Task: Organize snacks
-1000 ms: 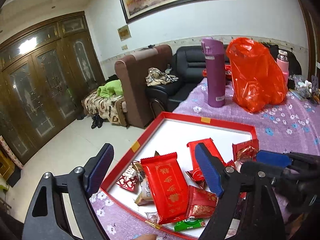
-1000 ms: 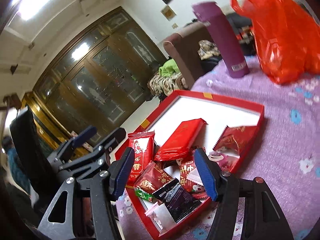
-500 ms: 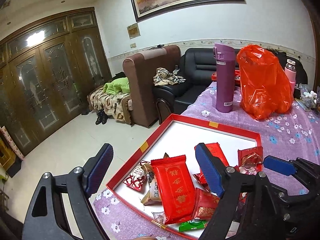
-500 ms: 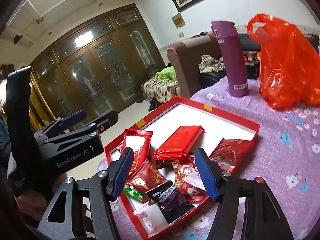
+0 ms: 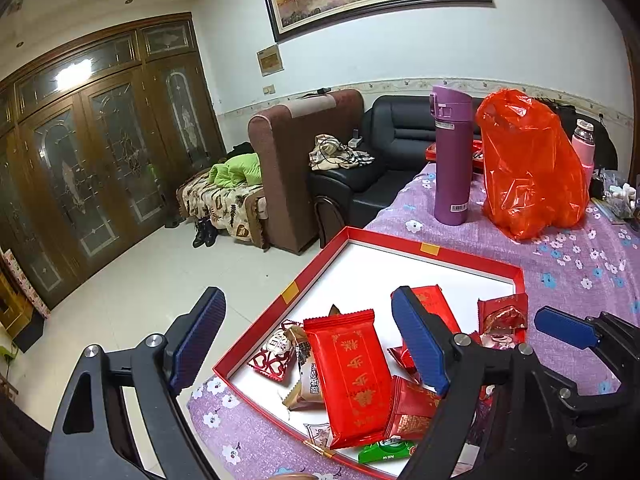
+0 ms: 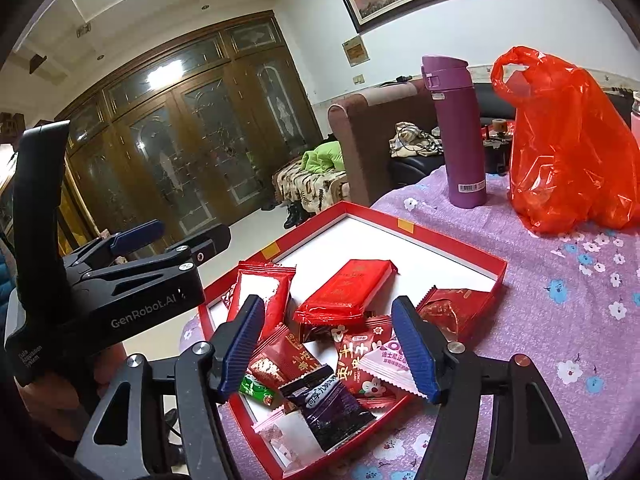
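Both claws have drawn back and risen; left claw (image 5: 308, 344) and right claw (image 6: 330, 346) hang spread wide, holding nothing, above the red tray (image 6: 452, 242). Snack packets (image 6: 346, 294) lie piled at its near end on the purple-clothed table (image 6: 568, 304), purple flask (image 6: 460, 136) and orange bag (image 6: 568, 152) beyond.
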Action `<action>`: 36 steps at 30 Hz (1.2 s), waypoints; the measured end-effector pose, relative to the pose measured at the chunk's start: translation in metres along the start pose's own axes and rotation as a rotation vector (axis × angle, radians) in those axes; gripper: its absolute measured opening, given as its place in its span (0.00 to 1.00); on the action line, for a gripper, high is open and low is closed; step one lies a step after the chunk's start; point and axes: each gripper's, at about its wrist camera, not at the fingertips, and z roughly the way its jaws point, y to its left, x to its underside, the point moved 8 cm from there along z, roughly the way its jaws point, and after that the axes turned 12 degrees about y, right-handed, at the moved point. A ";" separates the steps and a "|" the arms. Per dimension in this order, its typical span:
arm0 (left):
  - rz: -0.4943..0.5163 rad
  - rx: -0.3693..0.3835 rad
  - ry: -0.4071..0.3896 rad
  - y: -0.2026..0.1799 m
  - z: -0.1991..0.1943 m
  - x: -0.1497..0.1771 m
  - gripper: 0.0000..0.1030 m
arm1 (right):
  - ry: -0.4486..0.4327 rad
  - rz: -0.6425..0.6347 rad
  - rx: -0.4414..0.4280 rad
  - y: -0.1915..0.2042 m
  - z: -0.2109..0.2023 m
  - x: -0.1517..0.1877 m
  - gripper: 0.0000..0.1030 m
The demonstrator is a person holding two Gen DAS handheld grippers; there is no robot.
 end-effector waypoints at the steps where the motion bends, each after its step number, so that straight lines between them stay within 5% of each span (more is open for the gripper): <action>1: -0.001 0.000 -0.001 0.000 -0.001 0.000 0.84 | 0.000 -0.002 0.002 0.000 0.000 0.000 0.65; 36: 0.016 0.011 -0.028 -0.003 -0.003 0.000 0.84 | -0.047 -0.068 0.080 0.007 -0.007 0.000 0.75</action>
